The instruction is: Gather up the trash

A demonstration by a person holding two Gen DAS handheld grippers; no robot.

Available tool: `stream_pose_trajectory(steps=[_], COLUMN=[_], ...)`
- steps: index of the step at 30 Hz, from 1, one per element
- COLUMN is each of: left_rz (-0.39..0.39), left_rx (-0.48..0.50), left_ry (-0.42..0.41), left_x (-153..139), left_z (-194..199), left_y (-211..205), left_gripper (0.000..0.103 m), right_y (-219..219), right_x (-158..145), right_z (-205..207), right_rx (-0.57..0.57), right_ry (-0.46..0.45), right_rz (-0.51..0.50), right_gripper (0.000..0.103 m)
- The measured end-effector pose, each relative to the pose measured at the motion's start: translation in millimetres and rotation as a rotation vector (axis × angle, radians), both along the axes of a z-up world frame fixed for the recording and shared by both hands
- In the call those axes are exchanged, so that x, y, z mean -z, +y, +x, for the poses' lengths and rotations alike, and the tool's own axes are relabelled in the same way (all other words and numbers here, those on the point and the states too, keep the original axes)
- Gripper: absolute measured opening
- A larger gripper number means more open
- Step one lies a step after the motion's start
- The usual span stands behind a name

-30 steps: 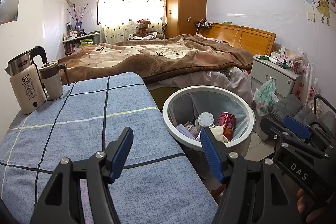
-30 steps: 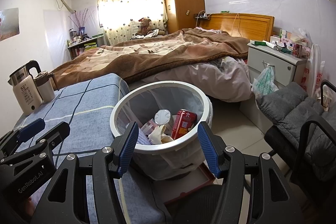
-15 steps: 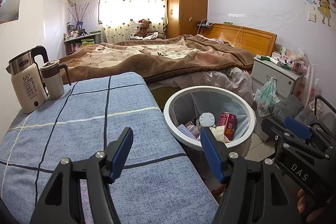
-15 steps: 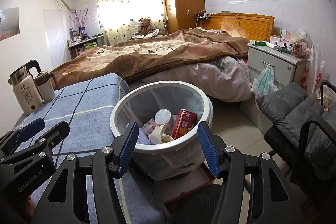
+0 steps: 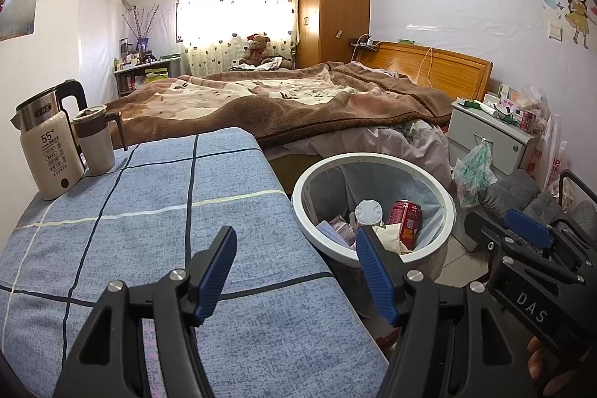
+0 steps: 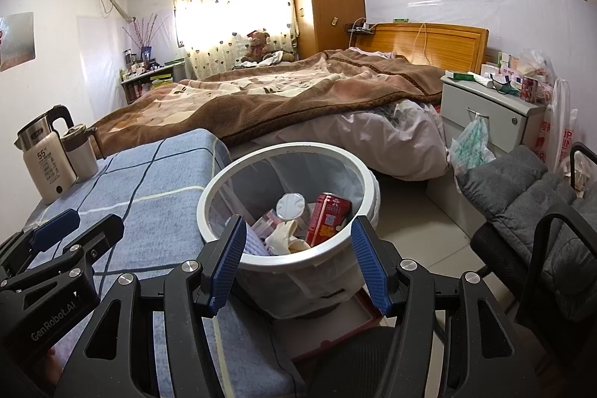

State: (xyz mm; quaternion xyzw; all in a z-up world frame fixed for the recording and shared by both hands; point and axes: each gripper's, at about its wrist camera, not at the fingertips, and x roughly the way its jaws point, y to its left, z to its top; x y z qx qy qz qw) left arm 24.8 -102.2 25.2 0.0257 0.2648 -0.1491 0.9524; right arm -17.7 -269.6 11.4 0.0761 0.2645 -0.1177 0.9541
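A round white-rimmed trash bin (image 5: 446,196) (image 6: 224,181) lined with a clear bag stands on the floor beside the blue table. Inside lie a red can (image 5: 408,222) (image 6: 330,219), a white lid (image 5: 368,211) (image 6: 291,206), crumpled paper and small packets. My left gripper (image 5: 296,254) is open and empty over the table's front right corner, left of the bin. My right gripper (image 6: 296,248) is open and empty, just in front of the bin's near rim. Each gripper shows at the edge of the other's view, the right one in the left wrist view (image 5: 530,237).
A table with a blue checked cloth (image 5: 149,211) carries a kettle (image 5: 46,144) and a mug (image 5: 95,140) at its far left. A bed (image 5: 298,103) lies behind. A white nightstand (image 6: 492,114) and a grey cushioned chair (image 6: 530,196) stand to the right.
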Motion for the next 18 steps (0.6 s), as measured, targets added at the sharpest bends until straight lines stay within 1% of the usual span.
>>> stream_pose_trajectory(steps=[18], left_rz=[0.002], left_rx=[-0.002], left_ry=[-0.001], left_x=[-0.3], left_z=[-0.3], left_y=[0.7], left_gripper=[0.068], right_y=[1.8], right_x=[-0.4], right_z=[0.1], right_rx=[0.001], right_ry=[0.001], right_rz=[0.001], right_gripper=[0.059])
